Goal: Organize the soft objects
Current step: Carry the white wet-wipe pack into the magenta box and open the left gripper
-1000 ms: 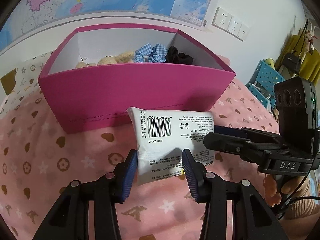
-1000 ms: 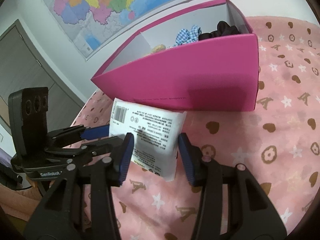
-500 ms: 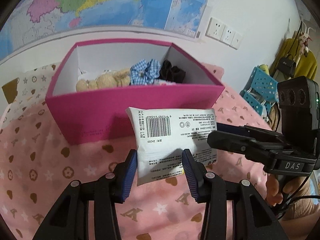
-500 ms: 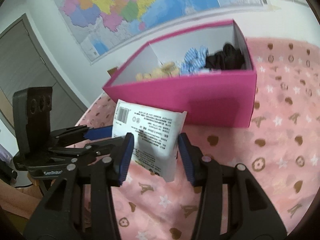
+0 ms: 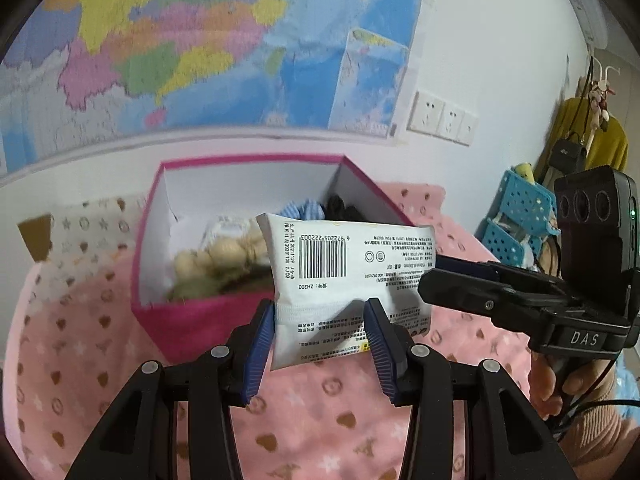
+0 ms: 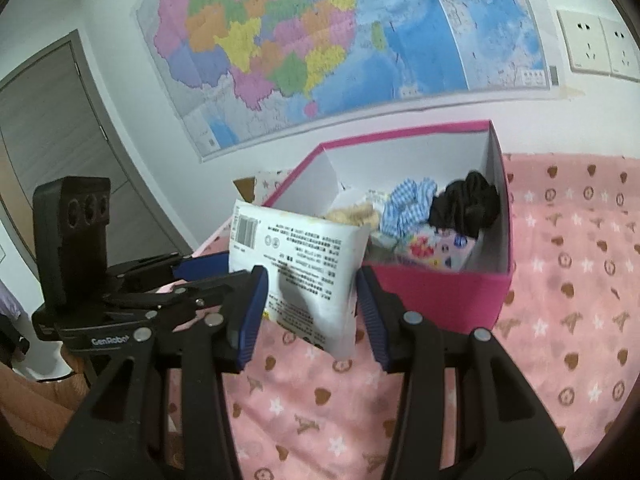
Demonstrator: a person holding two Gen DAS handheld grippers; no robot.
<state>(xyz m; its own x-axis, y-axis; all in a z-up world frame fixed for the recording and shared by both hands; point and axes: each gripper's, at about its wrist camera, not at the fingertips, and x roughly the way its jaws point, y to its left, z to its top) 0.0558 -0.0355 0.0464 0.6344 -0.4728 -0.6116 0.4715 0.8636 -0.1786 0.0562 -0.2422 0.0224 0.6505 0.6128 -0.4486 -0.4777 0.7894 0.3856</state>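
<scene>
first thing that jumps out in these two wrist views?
The white tissue pack, barcode side facing the cameras, is clamped at its two ends by the left gripper and right gripper, held in the air in front of the box. Behind it sits the open magenta box on the pink patterned blanket, already holding a blue gingham scrunchie, a black scrunchie and a beige plush toy.

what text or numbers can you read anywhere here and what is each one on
"DAS": on the body of the right gripper.
"GenRobot", last letter partly cut: on the body of the left gripper.
"6 972205 222003": upside down by the barcode on the white tissue pack.
"ZH200": upside down below that barcode.
Other print on the pack: too small to read.
Wall map labels: too blurred to read.
</scene>
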